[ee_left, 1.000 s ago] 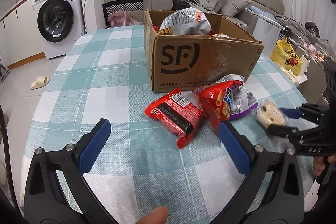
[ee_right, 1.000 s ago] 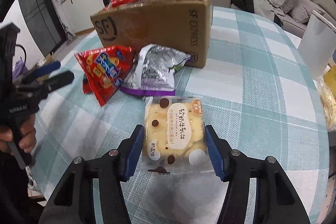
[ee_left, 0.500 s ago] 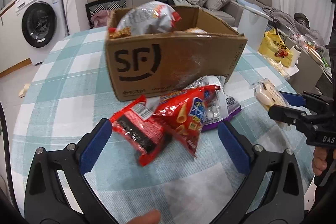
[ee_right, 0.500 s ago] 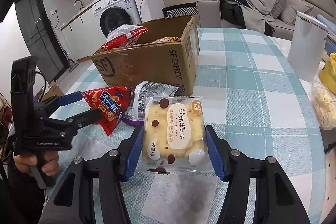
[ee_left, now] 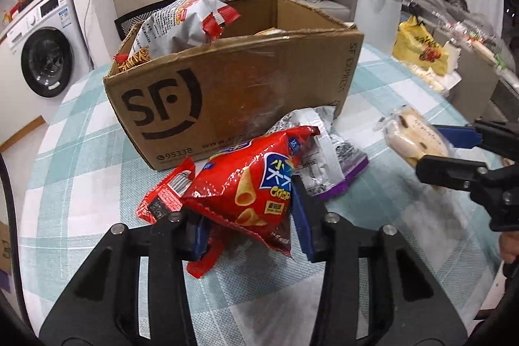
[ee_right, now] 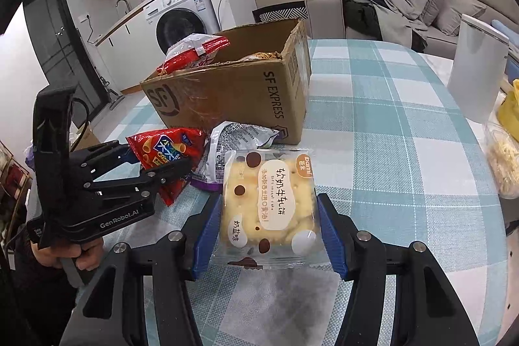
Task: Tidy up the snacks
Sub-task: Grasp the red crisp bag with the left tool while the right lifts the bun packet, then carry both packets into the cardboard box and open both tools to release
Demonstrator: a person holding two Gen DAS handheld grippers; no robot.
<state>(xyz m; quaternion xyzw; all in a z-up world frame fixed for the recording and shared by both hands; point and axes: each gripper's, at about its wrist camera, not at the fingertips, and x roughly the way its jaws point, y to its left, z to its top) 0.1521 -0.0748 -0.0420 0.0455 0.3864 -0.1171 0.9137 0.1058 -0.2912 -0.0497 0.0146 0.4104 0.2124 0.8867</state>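
My left gripper (ee_left: pixel 249 226) has its jaws clamped on the lower end of the red crisp bag (ee_left: pixel 246 180), which bulges up between the blue pads, so I hold it by crumpled film rather than by its body. My right gripper (ee_right: pixel 266 232) grips the pale nougat-cake packet (ee_right: pixel 269 203) flat across its sides, clear of the tablecloth (ee_right: pixel 405 158). Just behind the crisp bag, near the table's front edge, lie a second red packet (ee_left: pixel 162 200) and a silver-and-purple bag (ee_left: pixel 327 158), both touching it. Beyond them stands the open cardboard box (ee_left: pixel 259 86), already holding a tall silver bag (ee_left: pixel 181 21). I judge that the step is the lift into the box: I should raise the crisp bag straight up first, so the neighbours do not drag along, and clear the near wall before letting go.
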